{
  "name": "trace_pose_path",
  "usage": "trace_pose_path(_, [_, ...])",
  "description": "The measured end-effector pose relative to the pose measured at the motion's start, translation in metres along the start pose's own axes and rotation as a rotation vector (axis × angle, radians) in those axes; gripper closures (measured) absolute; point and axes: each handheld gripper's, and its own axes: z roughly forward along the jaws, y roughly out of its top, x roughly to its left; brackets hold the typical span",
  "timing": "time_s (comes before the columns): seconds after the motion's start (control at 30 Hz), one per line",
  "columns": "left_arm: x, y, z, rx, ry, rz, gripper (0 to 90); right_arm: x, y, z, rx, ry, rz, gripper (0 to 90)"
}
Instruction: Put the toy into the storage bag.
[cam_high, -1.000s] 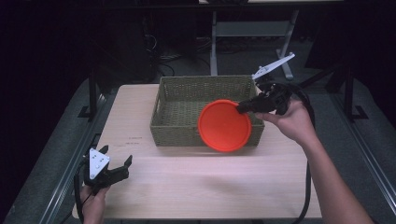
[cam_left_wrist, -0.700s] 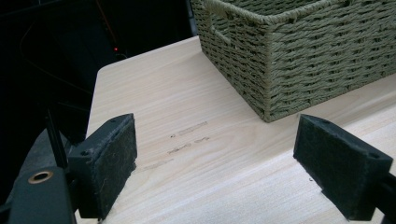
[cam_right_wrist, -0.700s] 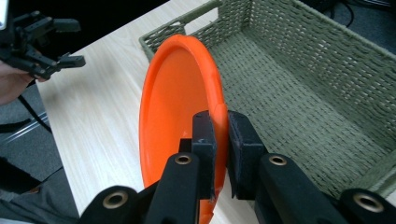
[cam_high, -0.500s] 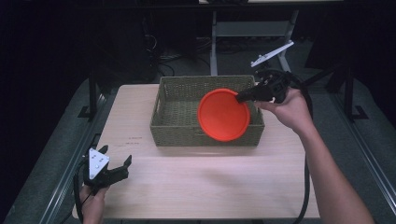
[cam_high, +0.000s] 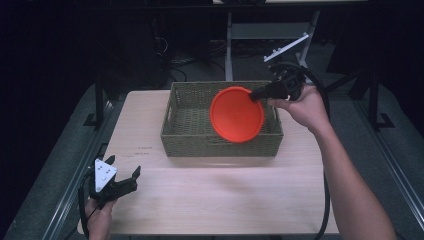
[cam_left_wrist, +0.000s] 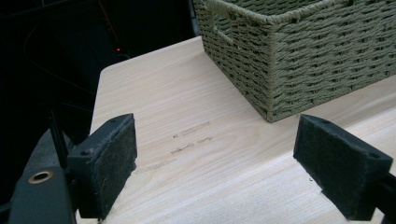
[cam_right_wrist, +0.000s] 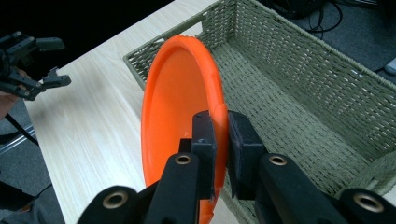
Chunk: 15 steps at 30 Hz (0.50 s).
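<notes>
An orange plate (cam_high: 236, 114) hangs on edge over the woven green basket (cam_high: 187, 135), pinched at its rim by my right gripper (cam_high: 257, 94). In the right gripper view the two black pads (cam_right_wrist: 205, 140) clamp the plate (cam_right_wrist: 175, 107) rim, above the basket's (cam_right_wrist: 303, 84) front wall. My left gripper (cam_high: 131, 176) rests at the table's front left corner, jaws wide apart with nothing between them. In the left gripper view its pads (cam_left_wrist: 109, 156) frame bare wood and a corner of the basket (cam_left_wrist: 299, 60).
The light wooden table (cam_high: 215, 195) has free room in front of the basket. A dark floor with cables and a metal stand (cam_high: 230, 40) lies beyond the far edge. The right gripper's cable (cam_high: 327, 200) trails along the right forearm.
My right gripper has carried the orange plate up and farther back, from the basket's front wall to over its inside. The left gripper has stayed put.
</notes>
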Motion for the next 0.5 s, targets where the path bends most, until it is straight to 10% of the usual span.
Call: trace_pose_path(0.5, [0.001,0.001,0.0,-0.003,-0.002,0.007,12.7,-0.011,0.024,0.002,0.012,-0.04,0.01,82.0])
